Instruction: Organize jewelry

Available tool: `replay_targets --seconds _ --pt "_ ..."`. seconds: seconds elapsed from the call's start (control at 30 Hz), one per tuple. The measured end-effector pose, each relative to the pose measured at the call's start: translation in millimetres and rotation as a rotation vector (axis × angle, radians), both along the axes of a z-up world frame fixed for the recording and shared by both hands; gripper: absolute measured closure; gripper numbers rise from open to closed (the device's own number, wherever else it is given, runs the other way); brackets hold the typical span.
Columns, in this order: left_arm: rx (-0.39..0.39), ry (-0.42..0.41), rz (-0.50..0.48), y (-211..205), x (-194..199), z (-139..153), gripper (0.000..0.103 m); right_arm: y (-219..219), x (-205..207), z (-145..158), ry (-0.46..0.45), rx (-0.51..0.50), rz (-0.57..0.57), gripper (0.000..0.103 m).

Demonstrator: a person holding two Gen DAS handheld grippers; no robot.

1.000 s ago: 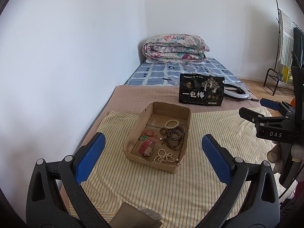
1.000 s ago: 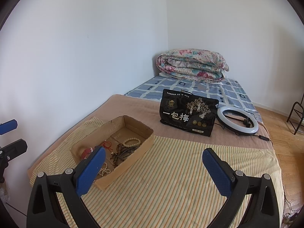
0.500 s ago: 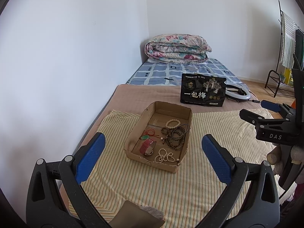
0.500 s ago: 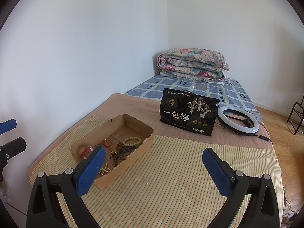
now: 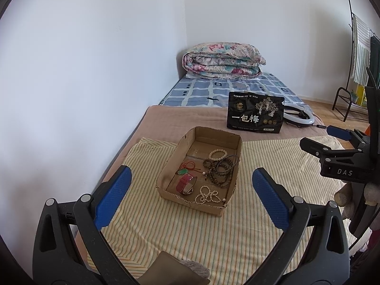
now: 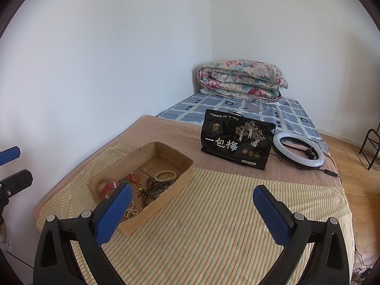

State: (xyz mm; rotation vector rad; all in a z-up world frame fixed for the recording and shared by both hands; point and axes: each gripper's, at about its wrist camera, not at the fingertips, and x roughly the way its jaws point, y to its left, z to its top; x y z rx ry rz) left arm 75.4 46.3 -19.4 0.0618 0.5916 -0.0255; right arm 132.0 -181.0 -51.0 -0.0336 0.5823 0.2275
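A shallow cardboard box (image 5: pixel 215 136) sits on a striped cloth (image 5: pixel 261 156) on the bed. In it lie a cream bead bracelet (image 5: pixel 218 154), dark wooden bead strings (image 5: pixel 219 169), a red cord with a green pendant (image 5: pixel 187 168), a red-strap watch (image 5: pixel 186 183) and a white bead string (image 5: pixel 209 195). My left gripper (image 5: pixel 190 197) is open and empty, held above the box's near end. My right gripper (image 6: pixel 190 209) is open and empty, to the right of the box (image 6: pixel 180 163). It also shows at the right edge of the left wrist view (image 5: pixel 332 149).
A black snack bag (image 5: pixel 255 116) stands behind the box, a white ring light (image 5: pixel 300 116) beside it. A folded floral quilt (image 5: pixel 223 59) lies at the bed's far end. A white wall runs along the left. A drying rack (image 5: pixel 358 54) stands at the right.
Both grippers have drifted very slightly; the views are nearly the same. Both stay open and empty.
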Motion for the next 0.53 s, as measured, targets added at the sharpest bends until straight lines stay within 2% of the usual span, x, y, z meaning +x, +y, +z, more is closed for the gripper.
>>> replay_targets --seconds 0.53 --pt "0.014 -0.025 0.009 0.5 -3.8 3.0 0.000 -0.3 -2.8 -5.5 0.005 -0.004 0.004 0.000"
